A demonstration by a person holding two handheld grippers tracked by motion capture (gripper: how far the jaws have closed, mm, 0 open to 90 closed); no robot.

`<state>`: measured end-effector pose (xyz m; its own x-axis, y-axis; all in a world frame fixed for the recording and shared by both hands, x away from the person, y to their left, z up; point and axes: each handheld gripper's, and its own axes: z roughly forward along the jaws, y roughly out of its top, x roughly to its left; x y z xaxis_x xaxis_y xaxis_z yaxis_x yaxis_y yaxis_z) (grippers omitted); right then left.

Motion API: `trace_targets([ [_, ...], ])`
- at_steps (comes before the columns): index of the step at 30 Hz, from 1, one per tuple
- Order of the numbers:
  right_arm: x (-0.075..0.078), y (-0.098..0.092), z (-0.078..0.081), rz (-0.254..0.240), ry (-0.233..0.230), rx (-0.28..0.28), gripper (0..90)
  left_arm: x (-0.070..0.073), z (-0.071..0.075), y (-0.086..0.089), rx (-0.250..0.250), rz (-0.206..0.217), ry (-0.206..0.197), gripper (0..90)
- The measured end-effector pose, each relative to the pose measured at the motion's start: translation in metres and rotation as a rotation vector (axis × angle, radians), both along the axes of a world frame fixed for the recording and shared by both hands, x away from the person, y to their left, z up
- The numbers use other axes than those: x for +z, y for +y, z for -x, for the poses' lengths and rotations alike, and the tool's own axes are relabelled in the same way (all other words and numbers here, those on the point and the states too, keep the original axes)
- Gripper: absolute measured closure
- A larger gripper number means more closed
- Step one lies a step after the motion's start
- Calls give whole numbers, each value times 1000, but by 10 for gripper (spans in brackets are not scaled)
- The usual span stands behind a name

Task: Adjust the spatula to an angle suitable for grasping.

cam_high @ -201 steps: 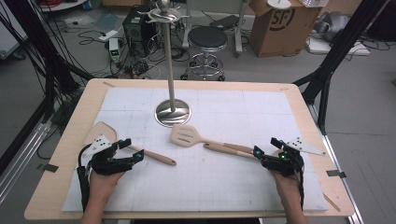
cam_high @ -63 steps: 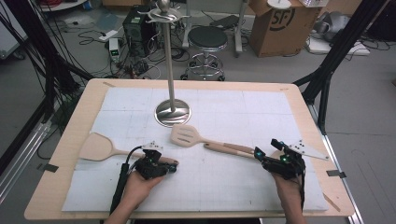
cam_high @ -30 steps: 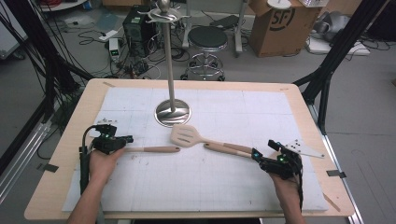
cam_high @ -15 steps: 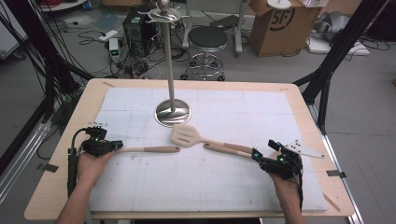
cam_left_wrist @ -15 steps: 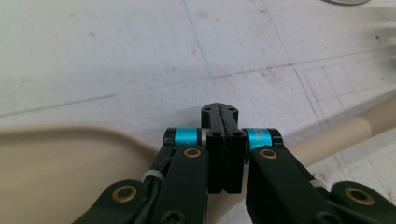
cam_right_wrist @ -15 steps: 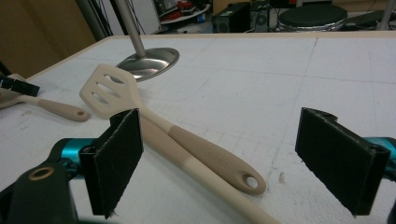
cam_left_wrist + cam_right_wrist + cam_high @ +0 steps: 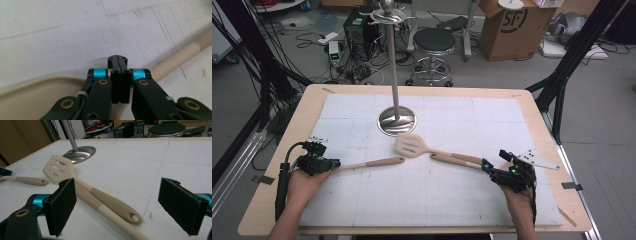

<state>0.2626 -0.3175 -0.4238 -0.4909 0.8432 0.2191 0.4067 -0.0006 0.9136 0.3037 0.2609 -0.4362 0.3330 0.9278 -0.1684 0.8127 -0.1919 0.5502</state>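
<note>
A beige spatula (image 7: 362, 164) is clamped near its blade by the closed left gripper (image 7: 332, 163) at the table's (image 7: 312, 100) left edge. A slotted spatula (image 7: 75, 180) lies between the right gripper's (image 7: 120, 207) wide-apart jaws, untouched.

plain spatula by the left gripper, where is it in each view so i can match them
High view: plain spatula left of centre, its handle running right from the left gripper.
Left gripper view: head at bottom left, handle at right.
Right gripper view: handle end at far left.
Shared landmark: white gridded mat.
</note>
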Motion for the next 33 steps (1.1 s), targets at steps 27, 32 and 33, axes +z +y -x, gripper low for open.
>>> trace_targets([
  [27,1,0,0,-5,-3,4,141,7,35,-69,-140,147,-112,900],
  [32,1,-1,1,-9,-3,-1,141,-9,33,-124,-237,182,-71,900],
  [33,1,-2,1,-15,-1,-4,142,-11,31,-132,-254,166,-59,900],
])
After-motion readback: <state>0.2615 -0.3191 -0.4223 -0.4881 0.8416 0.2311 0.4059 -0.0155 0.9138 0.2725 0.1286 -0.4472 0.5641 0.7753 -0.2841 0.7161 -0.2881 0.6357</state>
